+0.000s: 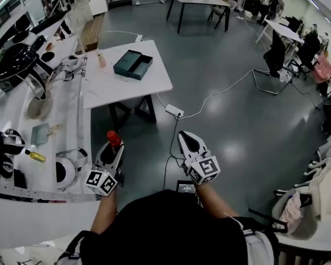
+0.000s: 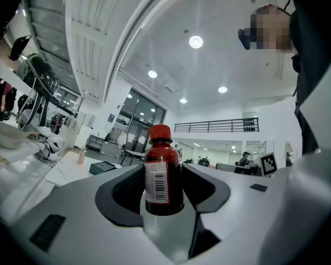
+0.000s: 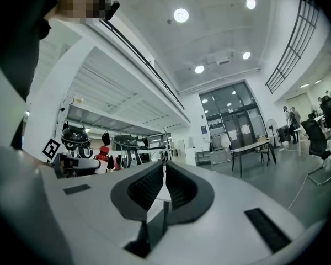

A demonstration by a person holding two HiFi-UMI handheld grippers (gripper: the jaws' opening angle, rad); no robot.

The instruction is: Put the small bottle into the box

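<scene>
Well back from the white rectangular table (image 1: pixel 127 84), the job looks to be at the carrying step, with the bottle gripped but not yet boxed.
The open dark-teal rectangular box (image 1: pixel 132 64) lies on that table, and nothing shows inside it from here. The left gripper (image 1: pixel 110 150) clamps the small dark-red, red-capped bottle (image 2: pixel 163 173) upright; the right gripper (image 1: pixel 186 139) is closed on nothing. Next the bottle probably needs bringing over the box and lowering in.

Head view looks steeply down — gripper views sit close behind their jaws, facing forward; left shares the table (image 1: pixel 127 90).
</scene>
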